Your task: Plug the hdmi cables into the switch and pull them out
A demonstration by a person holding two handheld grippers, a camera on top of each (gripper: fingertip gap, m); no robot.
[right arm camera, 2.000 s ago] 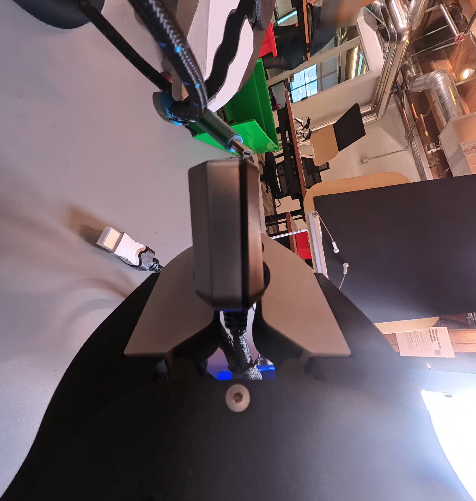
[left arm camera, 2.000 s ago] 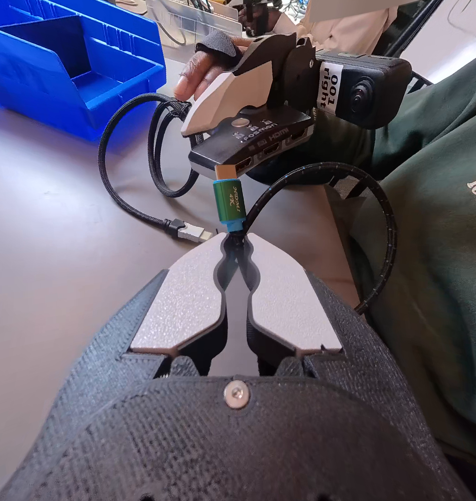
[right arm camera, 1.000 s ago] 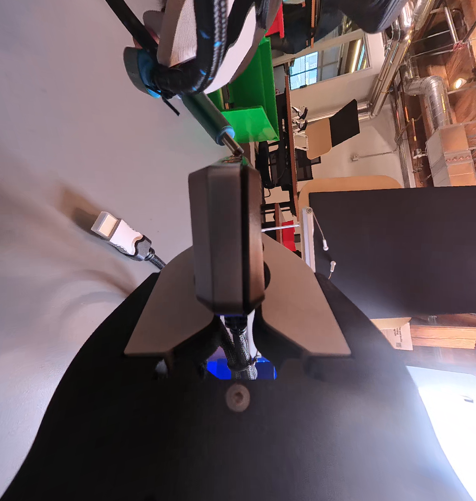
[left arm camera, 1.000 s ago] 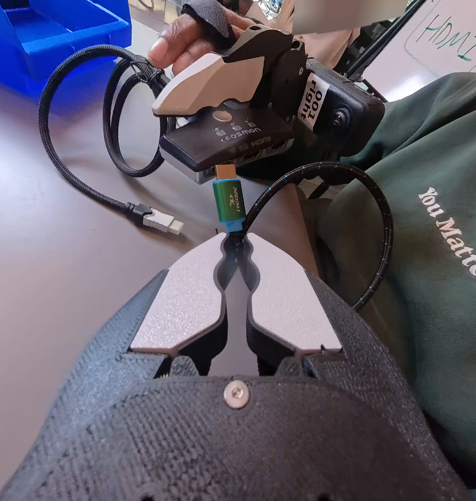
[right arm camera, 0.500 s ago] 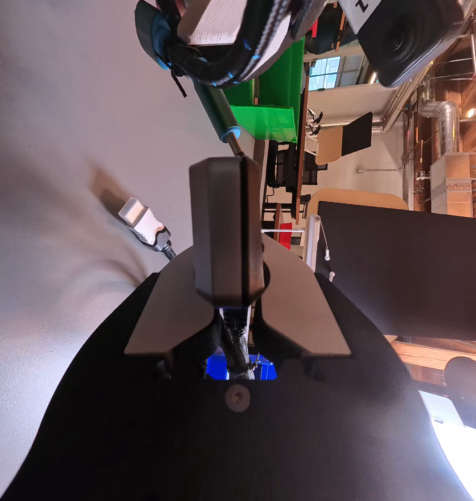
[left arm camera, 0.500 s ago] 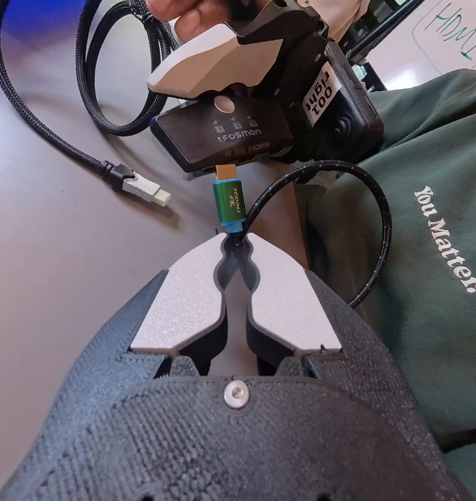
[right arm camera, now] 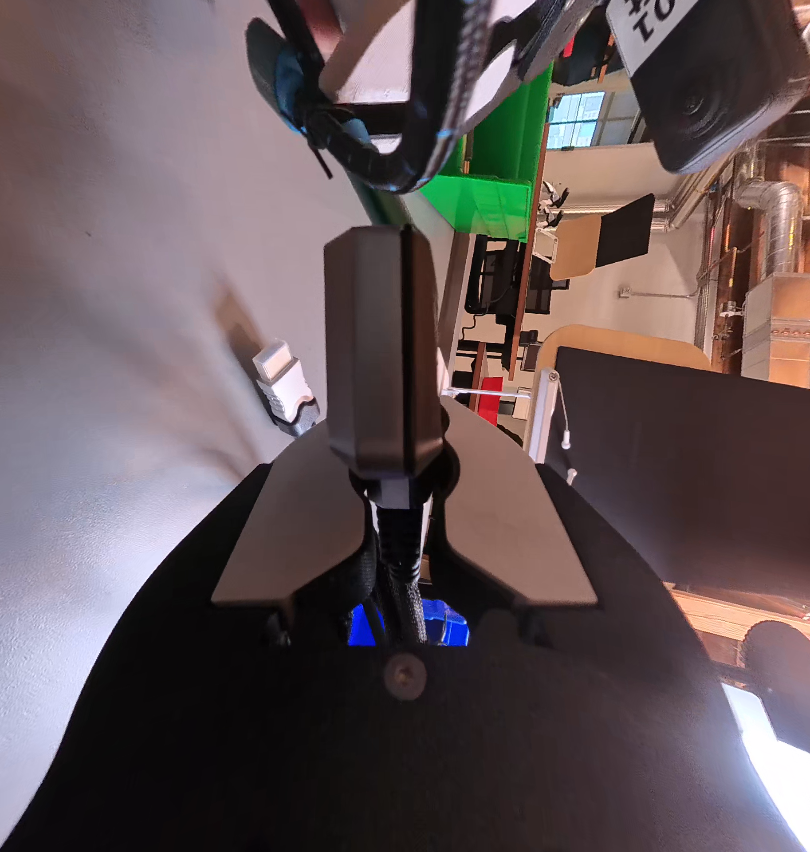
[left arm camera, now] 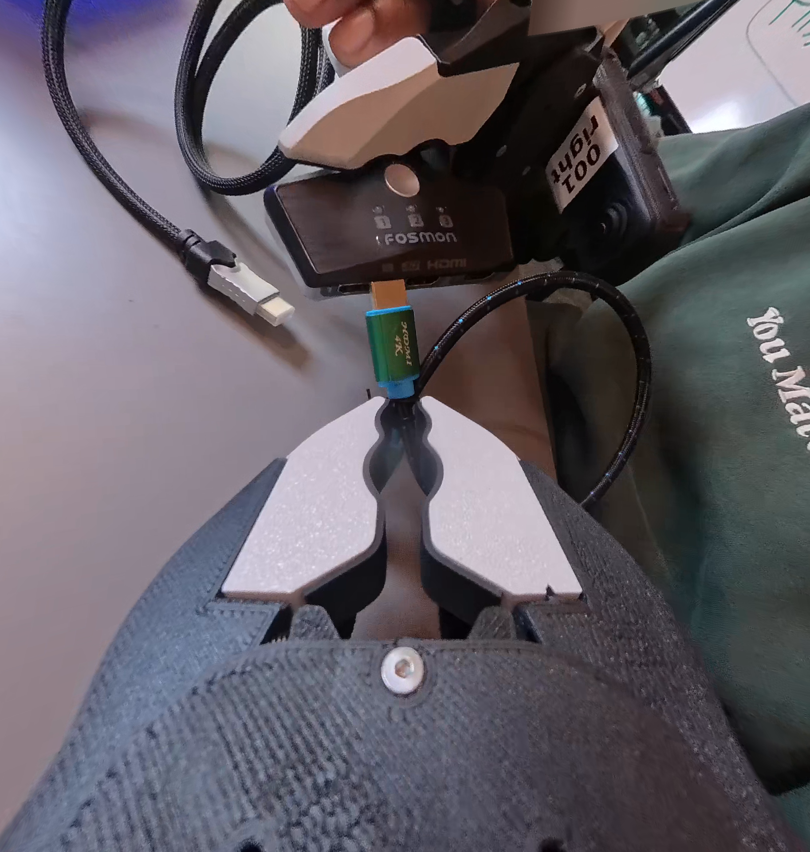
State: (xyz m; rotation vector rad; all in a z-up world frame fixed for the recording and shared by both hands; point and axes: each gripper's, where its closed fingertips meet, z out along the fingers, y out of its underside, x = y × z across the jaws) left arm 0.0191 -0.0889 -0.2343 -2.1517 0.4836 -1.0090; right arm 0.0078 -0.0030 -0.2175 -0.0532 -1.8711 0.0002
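My left gripper [left arm camera: 402,403] is shut on a black braided cable [left arm camera: 624,369], just behind its green plug [left arm camera: 391,352]. The plug's gold tip [left arm camera: 387,295] meets the port side of a black switch box [left arm camera: 394,230]; how deep it sits I cannot tell. My right gripper [right arm camera: 396,442] is shut on that box [right arm camera: 375,346], which stands up between its fingers with a cable leaving its near end. In the right wrist view the green plug [right arm camera: 384,207] comes down onto the box's far end from the left gripper [right arm camera: 394,69].
A silver plug [left arm camera: 244,288] on a second black braided cable [left arm camera: 94,138] lies on the grey table, left of the box; it also shows in the right wrist view [right arm camera: 281,382]. A person's green sweatshirt [left arm camera: 739,415] fills the right. A green bin [right arm camera: 495,184] stands farther off.
The box and the right gripper have come closer and tilted their top face toward my left camera. The gold tip now reaches the box's port side. Both grasps are unchanged.
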